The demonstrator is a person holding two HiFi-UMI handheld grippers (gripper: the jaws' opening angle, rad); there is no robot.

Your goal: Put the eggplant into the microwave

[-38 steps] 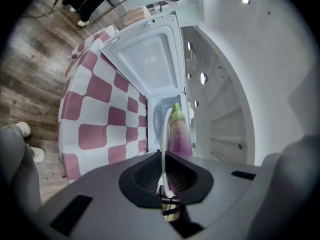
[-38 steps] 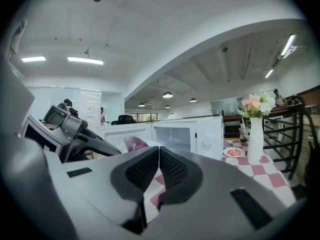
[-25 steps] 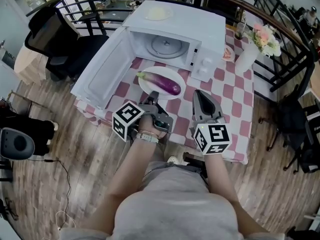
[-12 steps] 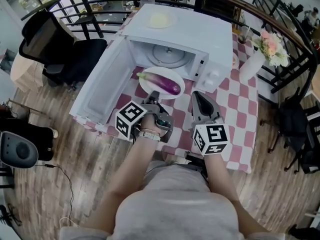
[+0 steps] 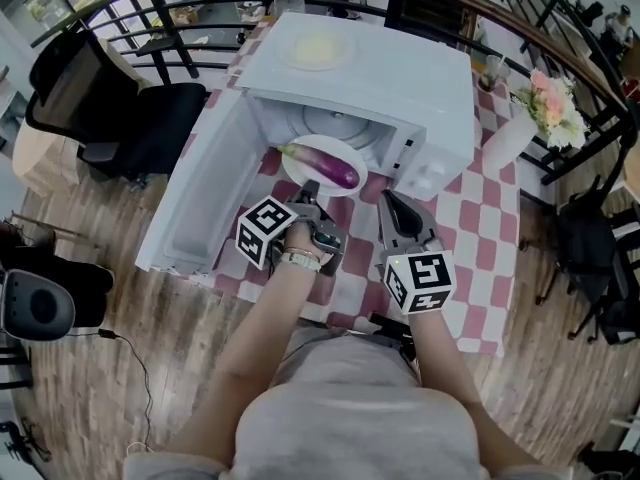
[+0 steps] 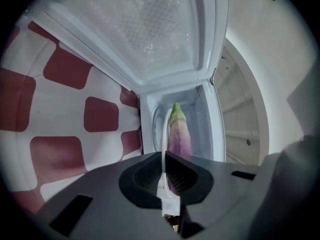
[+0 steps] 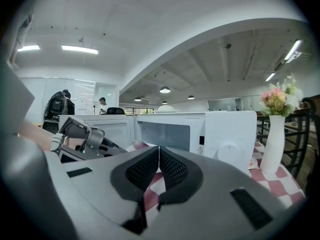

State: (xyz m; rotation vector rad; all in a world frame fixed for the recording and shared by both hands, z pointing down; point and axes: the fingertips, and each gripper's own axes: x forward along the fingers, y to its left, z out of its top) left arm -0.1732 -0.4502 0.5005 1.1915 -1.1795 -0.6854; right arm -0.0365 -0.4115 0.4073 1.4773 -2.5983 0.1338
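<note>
A purple eggplant [image 5: 322,164] with a green stem lies on a white plate [image 5: 303,177]. The plate hangs at the mouth of the open white microwave [image 5: 385,68], its far edge over the sill. My left gripper [image 5: 308,191] is shut on the plate's near rim. In the left gripper view the rim of the plate [image 6: 164,134] runs edge-on between the pads of the left gripper [image 6: 165,157], with the eggplant [image 6: 179,129] beyond. My right gripper [image 5: 392,201] hovers beside it on the right, shut and holding nothing; in its own view the right gripper [image 7: 159,152] faces the microwave [image 7: 227,134].
The microwave door [image 5: 195,193] swings wide to the left, and the glass turntable [image 5: 335,123] shows inside. A pale round thing [image 5: 315,50] lies on the microwave's top. A vase of flowers [image 5: 525,123] stands right on the checked tablecloth [image 5: 470,238]. A black chair [image 5: 110,108] is at left.
Both grippers have moved forward toward the microwave. The plate with the eggplant, held by the left gripper, has come from the table in front up to the opening.
</note>
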